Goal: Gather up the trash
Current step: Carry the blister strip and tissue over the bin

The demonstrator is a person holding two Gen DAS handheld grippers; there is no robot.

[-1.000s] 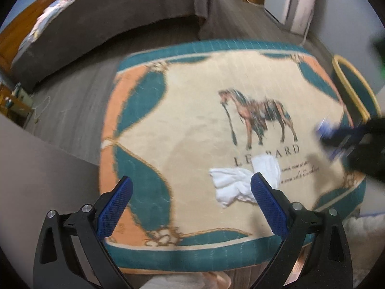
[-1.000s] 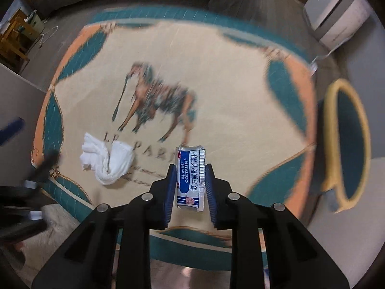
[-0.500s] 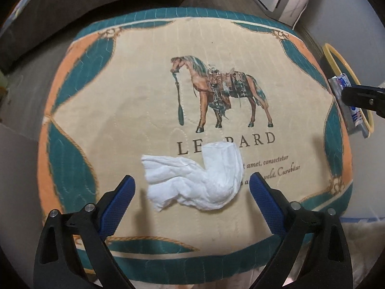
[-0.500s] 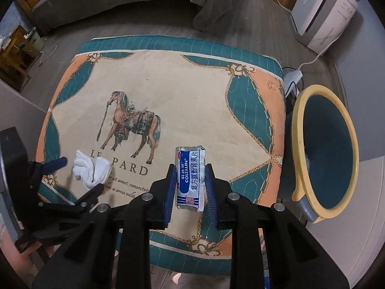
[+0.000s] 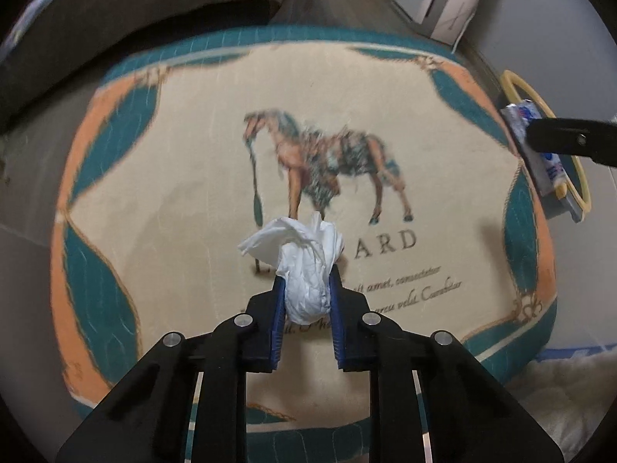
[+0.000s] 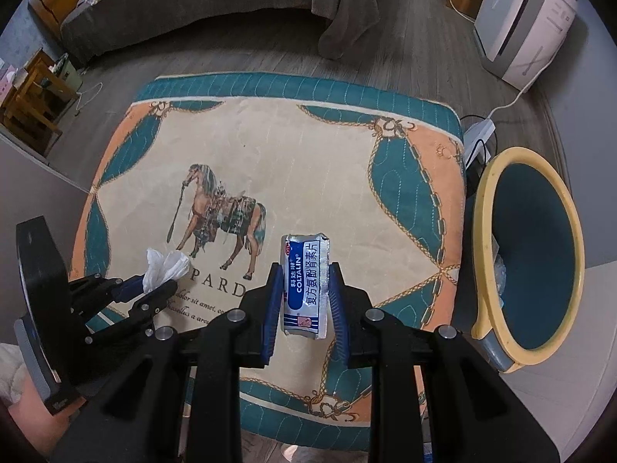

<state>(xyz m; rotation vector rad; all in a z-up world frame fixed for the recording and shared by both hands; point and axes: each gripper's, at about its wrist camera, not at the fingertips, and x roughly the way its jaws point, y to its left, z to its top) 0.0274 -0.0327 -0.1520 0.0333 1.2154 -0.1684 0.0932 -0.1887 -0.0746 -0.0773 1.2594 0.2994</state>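
Left gripper: its jaws have just been closing, and a crumpled white tissue is being pinched between the blue pads, its loose end sticking up past the tips.
Right gripper: a silver and blue medicine packet is being clamped upright between the pads.
Surface: both grippers are being held over a quilted horse-print mat bordered in teal and orange.
Bin: a teal bin with a yellow rim is being shown just beside the mat's right edge, near the packet.
Surroundings: a grey sofa and a white appliance are being seen beyond the mat.
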